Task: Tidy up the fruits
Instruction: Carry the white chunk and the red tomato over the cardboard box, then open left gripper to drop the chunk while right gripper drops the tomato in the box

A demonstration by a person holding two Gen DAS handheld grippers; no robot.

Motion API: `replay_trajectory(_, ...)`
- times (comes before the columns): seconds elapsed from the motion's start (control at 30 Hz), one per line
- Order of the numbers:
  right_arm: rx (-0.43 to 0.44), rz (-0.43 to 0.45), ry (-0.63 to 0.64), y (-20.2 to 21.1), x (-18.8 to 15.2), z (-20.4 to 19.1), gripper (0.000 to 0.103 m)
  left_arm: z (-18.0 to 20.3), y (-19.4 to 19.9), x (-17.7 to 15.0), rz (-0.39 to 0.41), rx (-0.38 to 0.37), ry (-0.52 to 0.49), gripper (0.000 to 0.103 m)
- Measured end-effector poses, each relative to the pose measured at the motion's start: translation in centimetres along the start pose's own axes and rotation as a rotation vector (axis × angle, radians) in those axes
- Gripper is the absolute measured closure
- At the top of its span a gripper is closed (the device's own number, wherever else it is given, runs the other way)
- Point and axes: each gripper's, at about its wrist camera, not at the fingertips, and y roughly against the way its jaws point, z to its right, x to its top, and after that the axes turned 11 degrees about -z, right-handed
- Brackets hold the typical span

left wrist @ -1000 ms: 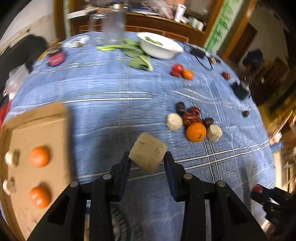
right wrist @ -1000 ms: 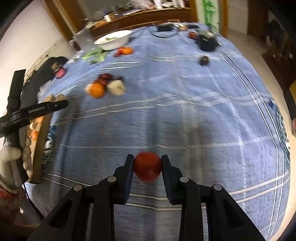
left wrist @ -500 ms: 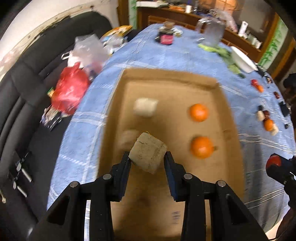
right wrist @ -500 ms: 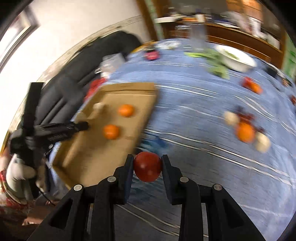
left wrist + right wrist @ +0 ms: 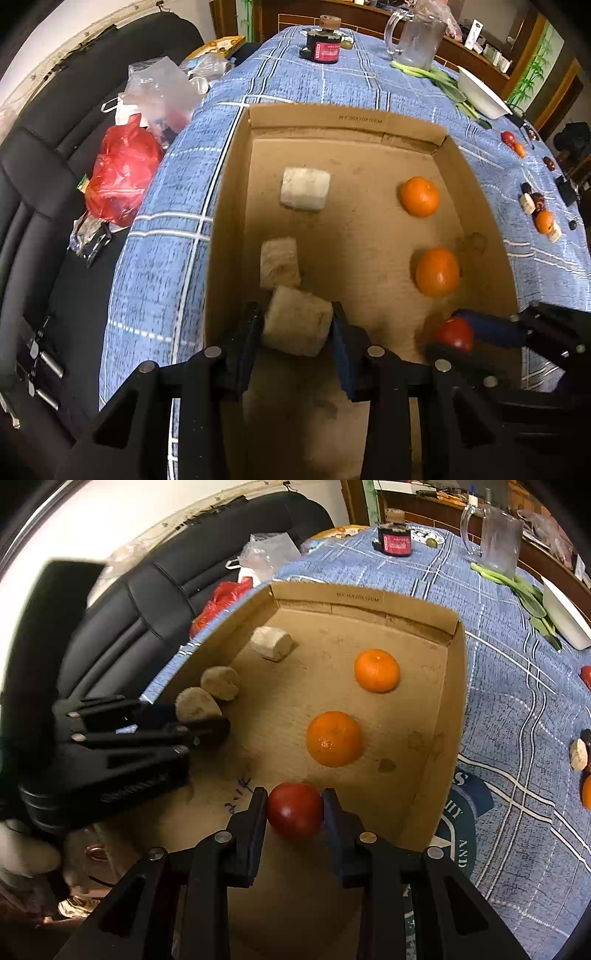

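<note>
A cardboard box [image 5: 347, 120] [image 5: 452, 686] sits on the blue checked tablecloth. In it lie two oranges [image 5: 420, 196] [image 5: 437, 272] [image 5: 376, 670] [image 5: 335, 744] on the right and two beige chunks [image 5: 304, 188] [image 5: 279, 263] [image 5: 271, 642] [image 5: 219, 683] on the left. My left gripper [image 5: 297, 326] [image 5: 199, 716] is shut on a third beige chunk [image 5: 297, 321] [image 5: 197, 704], low in the box's near left. My right gripper [image 5: 294, 808] [image 5: 452, 338] is shut on a red tomato [image 5: 294, 810] [image 5: 453, 333] over the box's near right.
More fruit [image 5: 545, 221] lies on the cloth [image 5: 332, 85] to the right. A white bowl [image 5: 482, 96], greens, a glass mug [image 5: 415, 37] and a small black jar [image 5: 321, 50] stand at the far end. A black sofa [image 5: 44, 155] with bags [image 5: 122, 177] is left of the table.
Both grippers have swung from the open table to over the box and come down into it, each still holding its item. The view is closer to the box floor now.
</note>
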Motion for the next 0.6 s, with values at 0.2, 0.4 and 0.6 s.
replay_trajectory(0.2, -0.004, 0.033, -0.022, 0.9, 0.5, 0.3, 0.066, -0.5, 2.1, 1.0, 0.054, -0.048, 0.008, 0.061)
replay_trajectory(0.4, 0.064, 0.094, -0.167, 4.4, 0.4, 3.4, 0.066, -0.1, 4.2, 2.8, 0.114, -0.127, 0.029, 0.058)
replay_trajectory(0.6, 0.406, 0.185, -0.483, 9.8, 0.3, 9.9, 0.064, 2.3, 5.7, 5.0, 0.163, -0.218, -0.013, 0.058)
